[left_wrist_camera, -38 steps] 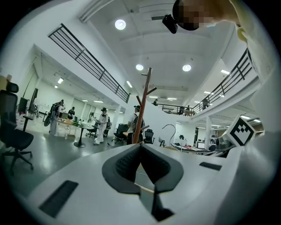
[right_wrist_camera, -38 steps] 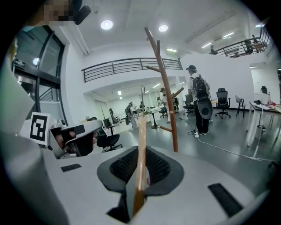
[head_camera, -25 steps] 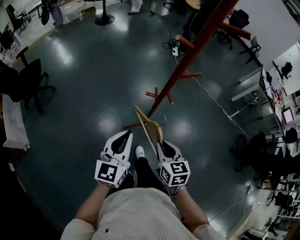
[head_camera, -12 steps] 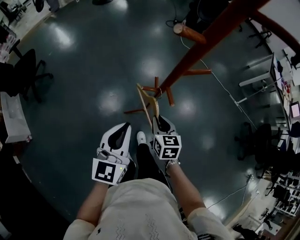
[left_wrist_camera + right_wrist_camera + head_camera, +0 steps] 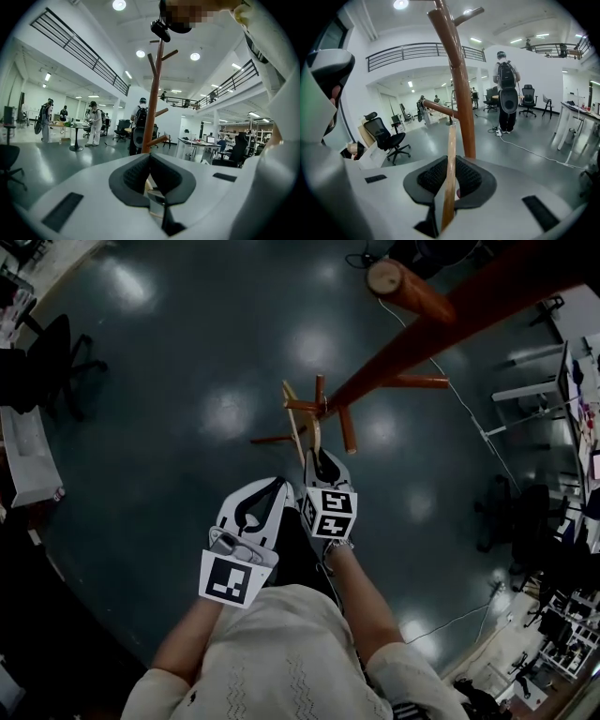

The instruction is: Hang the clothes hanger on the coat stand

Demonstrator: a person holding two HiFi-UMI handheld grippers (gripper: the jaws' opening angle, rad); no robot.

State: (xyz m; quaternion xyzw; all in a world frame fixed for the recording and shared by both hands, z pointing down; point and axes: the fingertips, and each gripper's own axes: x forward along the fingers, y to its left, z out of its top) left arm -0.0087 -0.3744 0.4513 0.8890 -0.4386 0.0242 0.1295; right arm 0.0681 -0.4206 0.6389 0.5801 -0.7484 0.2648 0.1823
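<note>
Beside coat stand (image 5: pixel 422 338), hanger (image 5: pixel 298 427) now nearer, tight in right tool (image 5: pixel 317 457); left tool (image 5: pixel 279 486) pressed together.

A person (image 5: pixel 506 89) wearing a black backpack is standing on the glossy dark floor (image 5: pixel 169 465), with a white cable (image 5: pixel 534 151) trailing past their feet. A black office chair (image 5: pixel 386 136) is sitting well apart. Ceiling lights (image 5: pixel 119 4) are shining overhead.

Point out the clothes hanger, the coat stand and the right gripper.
clothes hanger (image 5: pixel 450 150), right gripper view, wooden bar.
coat stand (image 5: pixel 461 93), right gripper view, upright trunk.
right gripper (image 5: pixel 317 457), head view, between its fingertips.
</note>
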